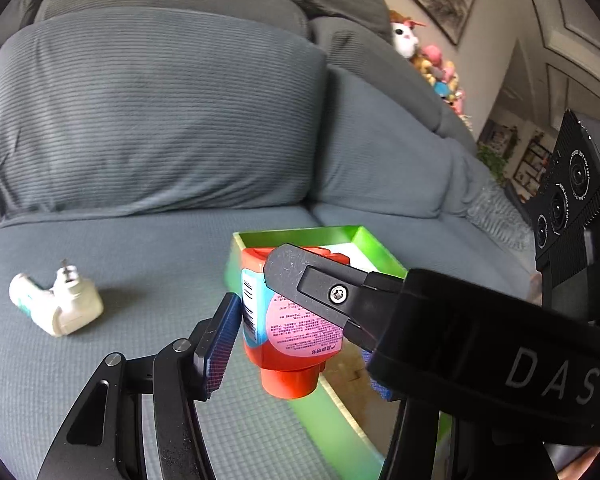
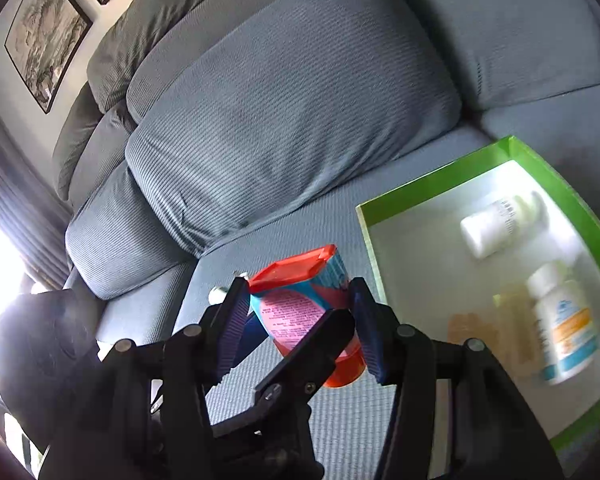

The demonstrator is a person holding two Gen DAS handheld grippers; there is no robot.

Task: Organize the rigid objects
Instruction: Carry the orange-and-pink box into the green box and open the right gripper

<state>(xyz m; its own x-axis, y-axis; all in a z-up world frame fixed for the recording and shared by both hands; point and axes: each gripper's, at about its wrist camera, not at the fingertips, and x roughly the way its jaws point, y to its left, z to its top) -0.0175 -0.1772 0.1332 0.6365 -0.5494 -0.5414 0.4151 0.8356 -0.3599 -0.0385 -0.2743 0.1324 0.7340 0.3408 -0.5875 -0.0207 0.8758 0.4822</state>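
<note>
Two grippers meet on one red bottle (image 1: 290,320) above the sofa seat (image 1: 148,264). In the left wrist view, our left gripper (image 1: 296,344) has its left pad (image 1: 220,344) against the side of the bottle that carries the barcode; its other pad is hidden behind a black finger of the right gripper (image 2: 300,324), which crosses in front. In the right wrist view, both blue pads of our right gripper press on the two sides of the bottle, so this gripper is clamped on it. The left one also seems clamped on the bottle, though we see only one of its pads clearly.

The bottle is red with a pink and light blue label, and it is tilted, with its round red cap toward the cameras and its flat red end pointing away. It is in the air, not touching the seat, just left of the near left corner of the green tray (image 2: 568,196).

The tray lies on the seat to the right. Inside it, a white bottle (image 2: 496,224) lies on its side at the far part, and a white bottle with an orange and blue label (image 2: 564,324) lies nearer. Something pale orange next to that one is too blurred for us to tell what it is.

On the seat at the left, well apart from the tray, lies a white plug-in device (image 1: 60,300). Grey-blue back cushions (image 1: 152,120) stand behind.
</note>
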